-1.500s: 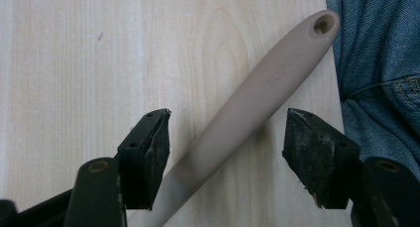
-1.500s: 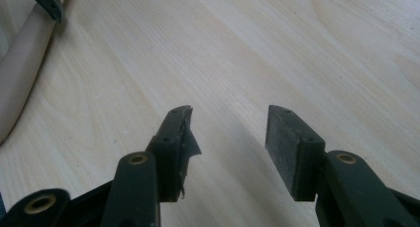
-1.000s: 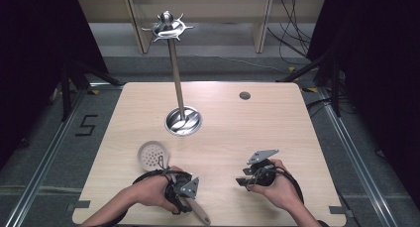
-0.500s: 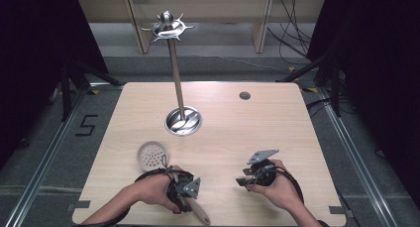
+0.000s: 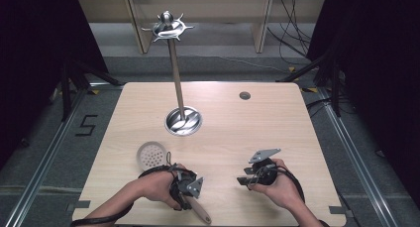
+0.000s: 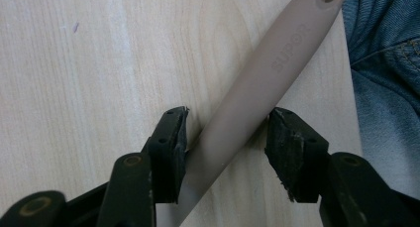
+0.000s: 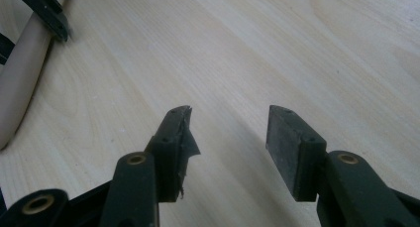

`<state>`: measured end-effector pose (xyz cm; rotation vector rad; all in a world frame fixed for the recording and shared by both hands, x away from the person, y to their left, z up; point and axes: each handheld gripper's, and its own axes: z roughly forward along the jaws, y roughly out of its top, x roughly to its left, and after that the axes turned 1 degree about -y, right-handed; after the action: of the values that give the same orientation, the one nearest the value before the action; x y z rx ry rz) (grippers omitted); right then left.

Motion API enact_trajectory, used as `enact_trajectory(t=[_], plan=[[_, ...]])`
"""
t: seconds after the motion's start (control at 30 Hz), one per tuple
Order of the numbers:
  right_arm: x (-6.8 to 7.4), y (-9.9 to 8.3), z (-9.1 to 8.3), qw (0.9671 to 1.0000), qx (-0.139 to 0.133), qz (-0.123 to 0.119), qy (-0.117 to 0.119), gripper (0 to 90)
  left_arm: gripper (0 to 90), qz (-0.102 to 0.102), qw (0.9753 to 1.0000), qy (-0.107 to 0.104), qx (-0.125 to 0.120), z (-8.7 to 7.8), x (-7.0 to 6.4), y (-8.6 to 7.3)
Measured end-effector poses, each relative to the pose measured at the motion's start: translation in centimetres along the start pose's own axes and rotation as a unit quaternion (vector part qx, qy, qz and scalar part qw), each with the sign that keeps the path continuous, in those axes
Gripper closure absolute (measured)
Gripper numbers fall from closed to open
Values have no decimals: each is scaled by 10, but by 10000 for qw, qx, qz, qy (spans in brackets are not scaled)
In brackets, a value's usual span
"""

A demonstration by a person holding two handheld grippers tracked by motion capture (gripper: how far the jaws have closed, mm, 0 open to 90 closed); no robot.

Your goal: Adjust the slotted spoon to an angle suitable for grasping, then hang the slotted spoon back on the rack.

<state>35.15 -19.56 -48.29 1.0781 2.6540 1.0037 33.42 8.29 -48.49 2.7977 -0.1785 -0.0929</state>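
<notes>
Two jaws of left gripper (image 6: 225,138) stood apart, straddling beige handle (image 6: 257,93); handle axis ran diagonally between pads, unclamped. Right gripper (image 7: 228,138) gaped, empty, nearby.

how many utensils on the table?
1: a skimmer at the near left, its handle lying between the left gripper's open fingers. The rack at centre holds none.

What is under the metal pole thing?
The pole stands in a shiny round metal base, which sits on the wooden table. The table beneath the base is covered.
</notes>
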Motion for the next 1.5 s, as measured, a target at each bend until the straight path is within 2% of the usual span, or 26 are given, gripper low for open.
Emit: enact_trajectory(t=[0.07,0.13,0.23,0.3,0.4,0.43,0.47,0.57,0.6,0.63,0.67,0.73,0.77,0.8,0.9,0.97,1.07,1.23,1.3,1.33,1.4,1.5], plan=[[0,1,0,10000,36,-14,-17,522,504,138,9998,19,120,-1,2,1],[-1,2,-1,10000,51,-38,-36,522,510,199,9997,31,138,-1,2,2],[-1,2,0,10000,-43,-11,-42,521,522,159,9998,0,107,0,1,2],[-1,2,0,10000,-59,31,-14,520,536,215,9997,81,103,-1,1,3],[-4,1,-2,9999,-15,-94,-85,520,567,224,9996,100,149,-1,1,5],[-3,1,-1,9999,-87,-66,-114,519,574,243,9995,107,169,-1,1,6],[-3,1,-4,10000,7,-6,-64,518,579,253,9995,102,171,0,0,6],[-3,1,-4,10000,-3,32,-73,517,601,294,9994,101,155,0,0,6],[-4,1,-3,9999,-84,24,-67,516,608,310,9994,81,151,0,0,6],[-5,0,-2,9997,-135,-98,-163,516,611,312,9994,69,140,0,0,6],[-5,1,-4,9999,-22,-39,-117,515,614,325,9994,58,134,0,0,5],[-5,2,-4,9999,-41,-52,-102,515,620,344,9993,69,142,-1,0,5],[-6,1,-1,9997,-153,-140,-154,514,624,365,9992,79,152,-1,-1,5],[-5,0,-2,9998,-98,-64,-137,514,630,394,9991,68,167,-1,-1,6],[-6,0,-3,9999,-85,-78,-111,512,650,459,9986,36,241,-1,-1,8],[-5,0,-6,10000,3,7,-68,511,658,474,9985,29,260,-1,-1,8],[-5,0,-6,10000,-24,5,-84,508,676,583,9978,60,300,-1,-4,9],[-5,1,-5,9999,-52,-73,-133,504,711,476,9987,88,187,-1,-5,6],[-5,1,-5,9999,-31,30,-106,503,713,348,9990,251,85,-2,-4,2],[-5,0,-3,9998,-124,81,-113,502,714,307,9991,273,96,-3,-3,2],[-8,1,-4,9998,-90,-137,-142,501,714,277,9991,307,61,-5,-2,2],[-6,0,-4,9998,-140,-15,-120,500,715,231,9991,348,65,-7,-1,2]])
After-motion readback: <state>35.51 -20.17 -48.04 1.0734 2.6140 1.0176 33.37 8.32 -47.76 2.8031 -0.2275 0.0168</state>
